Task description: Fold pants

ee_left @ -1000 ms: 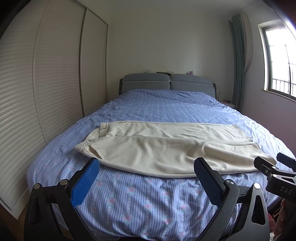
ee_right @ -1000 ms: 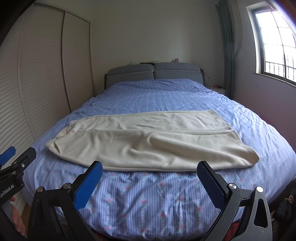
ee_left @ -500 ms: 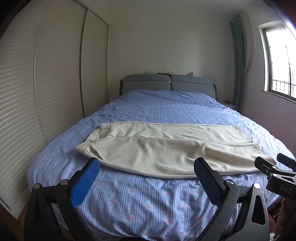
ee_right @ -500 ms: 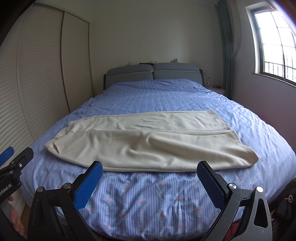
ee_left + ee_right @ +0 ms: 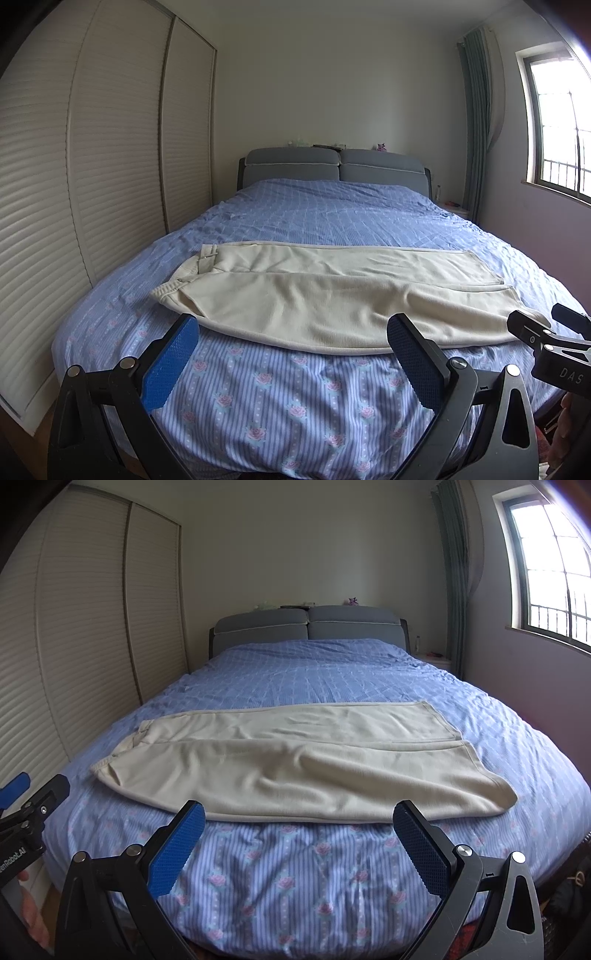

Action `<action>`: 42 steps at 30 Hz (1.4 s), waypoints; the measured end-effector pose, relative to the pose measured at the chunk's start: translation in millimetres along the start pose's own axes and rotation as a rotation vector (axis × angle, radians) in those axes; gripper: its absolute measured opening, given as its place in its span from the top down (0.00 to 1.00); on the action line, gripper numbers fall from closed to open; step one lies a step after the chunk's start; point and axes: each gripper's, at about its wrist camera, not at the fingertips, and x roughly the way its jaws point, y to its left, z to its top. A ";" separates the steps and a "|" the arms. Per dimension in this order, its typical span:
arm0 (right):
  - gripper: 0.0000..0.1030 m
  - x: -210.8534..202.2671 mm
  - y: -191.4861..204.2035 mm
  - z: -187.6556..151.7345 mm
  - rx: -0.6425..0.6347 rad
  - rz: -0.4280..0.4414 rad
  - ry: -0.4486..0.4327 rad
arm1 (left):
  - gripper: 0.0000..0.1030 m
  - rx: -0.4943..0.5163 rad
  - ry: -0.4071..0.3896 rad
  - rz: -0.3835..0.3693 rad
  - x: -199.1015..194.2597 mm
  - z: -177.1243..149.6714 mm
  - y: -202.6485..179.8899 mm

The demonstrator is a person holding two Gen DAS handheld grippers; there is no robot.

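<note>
Cream pants [image 5: 332,291] lie flat across the foot of the blue bed [image 5: 332,214], waistband to the left, leg hems to the right; they also show in the right wrist view [image 5: 295,764]. My left gripper [image 5: 293,354] is open and empty, held off the bed's near edge below the pants. My right gripper [image 5: 295,838] is open and empty, at the same near edge. The right gripper's tip [image 5: 550,332] shows at the right of the left wrist view, close to the leg hems. The left gripper's tip [image 5: 33,797] shows at the left of the right wrist view.
A louvred wardrobe [image 5: 92,166] runs along the left wall. A grey headboard [image 5: 336,166] stands at the far end. A window [image 5: 554,565] and a curtain [image 5: 454,572] are on the right. The bed's striped side [image 5: 295,398] hangs below the pants.
Both views have shifted slightly; the bed and pants sit a little lower and farther. The pants have not moved and both grippers stay open.
</note>
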 end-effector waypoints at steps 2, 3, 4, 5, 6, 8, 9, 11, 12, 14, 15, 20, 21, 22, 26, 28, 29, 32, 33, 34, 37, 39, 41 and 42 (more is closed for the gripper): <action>0.00 0.5 0.5 -0.3 -0.001 0.001 0.003 | 0.00 0.000 0.001 -0.002 -0.1 -0.3 0.1; 0.00 0.9 1.9 -1.1 -0.002 0.002 0.005 | 0.00 -0.001 0.001 -0.003 -0.2 0.0 -0.3; 0.00 1.8 2.6 -1.3 -0.003 0.003 0.007 | 0.00 -0.001 0.001 -0.003 -0.3 -0.1 -0.5; 0.00 2.7 4.3 -2.6 -0.006 0.004 0.008 | 0.00 -0.003 0.001 -0.004 0.0 -0.3 -0.7; 0.00 3.9 5.3 -2.9 -0.009 0.005 0.011 | 0.00 -0.002 0.002 -0.003 -0.1 -0.4 -1.1; 0.00 6.2 8.6 -3.9 -0.016 0.008 0.014 | 0.00 -0.003 0.005 -0.005 1.5 -1.1 -1.7; 0.00 7.4 10.5 -4.3 -0.019 0.009 0.015 | 0.00 -0.003 0.008 -0.005 2.7 -1.3 -1.2; 0.00 10.1 14.8 -5.6 -0.029 0.014 0.019 | 0.00 -0.003 0.011 -0.004 6.5 -2.3 0.7; 0.00 12.5 17.5 -5.9 -0.033 0.019 0.021 | 0.00 -0.003 0.012 -0.001 8.0 -2.7 2.0; 0.00 17.3 23.1 -6.8 -0.041 0.028 0.024 | 0.00 -0.003 0.013 0.007 12.4 -4.1 5.7; 0.00 20.7 27.0 -7.1 -0.046 0.035 0.027 | 0.00 -0.005 0.015 0.013 15.0 -4.9 7.8; 0.00 42.8 49.1 -9.2 -0.057 0.079 0.041 | 0.00 -0.021 0.027 0.048 33.7 -10.4 27.5; 0.00 49.8 55.2 -9.6 -0.056 0.090 0.046 | 0.00 -0.022 0.029 0.055 37.5 -12.1 32.2; 0.00 59.5 62.4 -10.7 -0.054 0.107 0.052 | 0.00 -0.020 0.029 0.063 43.3 -13.2 37.3; 0.00 96.5 88.4 -19.1 -0.016 0.164 0.089 | 0.00 0.011 0.029 0.117 73.3 -16.6 61.5; 0.00 120.6 101.3 -25.3 0.004 0.193 0.140 | 0.00 0.027 0.026 0.143 87.0 -18.2 71.9; 0.00 131.6 107.4 -28.5 0.014 0.212 0.159 | 0.00 0.035 0.028 0.160 96.7 -19.3 78.6; 0.01 159.8 120.0 -36.0 0.021 0.224 0.193 | 0.00 0.034 0.067 0.183 127.1 -22.1 96.5; 0.01 169.9 123.0 -38.1 0.027 0.216 0.203 | 0.00 0.026 0.084 0.184 136.7 -22.9 101.8; 0.03 175.9 123.9 -39.1 0.037 0.216 0.213 | 0.00 0.014 0.104 0.182 147.3 -23.6 107.1; 0.06 199.8 122.7 -42.9 0.099 0.219 0.254 | 0.00 -0.024 0.151 0.176 176.9 -27.5 118.8; 0.08 216.5 121.7 -47.4 0.148 0.231 0.292 | 0.00 -0.044 0.179 0.173 195.5 -30.3 123.4; 0.14 230.0 120.8 -52.4 0.188 0.236 0.331 | 0.00 -0.057 0.207 0.181 214.2 -33.9 126.7; 0.16 238.2 119.2 -57.0 0.222 0.243 0.359 | 0.00 -0.069 0.221 0.181 222.4 -35.9 128.9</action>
